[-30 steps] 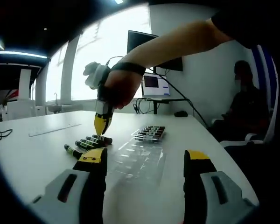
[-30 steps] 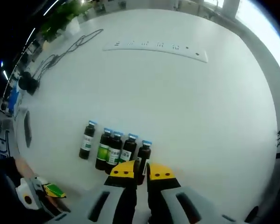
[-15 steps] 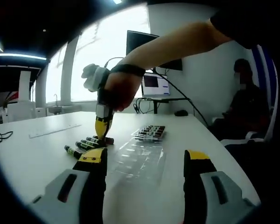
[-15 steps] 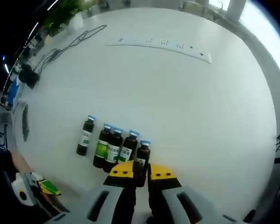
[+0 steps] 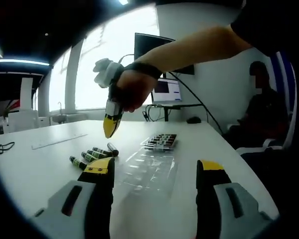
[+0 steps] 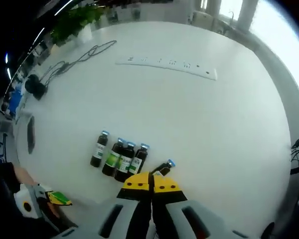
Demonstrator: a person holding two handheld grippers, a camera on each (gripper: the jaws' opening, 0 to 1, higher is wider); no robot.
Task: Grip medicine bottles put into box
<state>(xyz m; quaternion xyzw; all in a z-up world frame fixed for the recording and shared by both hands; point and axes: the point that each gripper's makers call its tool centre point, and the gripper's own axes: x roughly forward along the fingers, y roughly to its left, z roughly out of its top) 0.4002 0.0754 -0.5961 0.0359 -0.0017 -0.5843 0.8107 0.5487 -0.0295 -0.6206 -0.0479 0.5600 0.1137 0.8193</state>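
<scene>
Plainly, green labels (print unreadable) wrap the medicine bottles point(image 6: 117, 158).

My left gripper point(image 5: 154, 174) has grey moulded jaw bodies, each with a dark slot, black inner faces and yellow tip caps. My right gripper point(image 6: 151, 183) is built the same: grey shells, black inner edges, yellow caps with small dark screws. My hand point(image 5: 133, 90) wears a dark wrist strap, with a black short sleeve point(image 5: 269, 25) above it
</scene>
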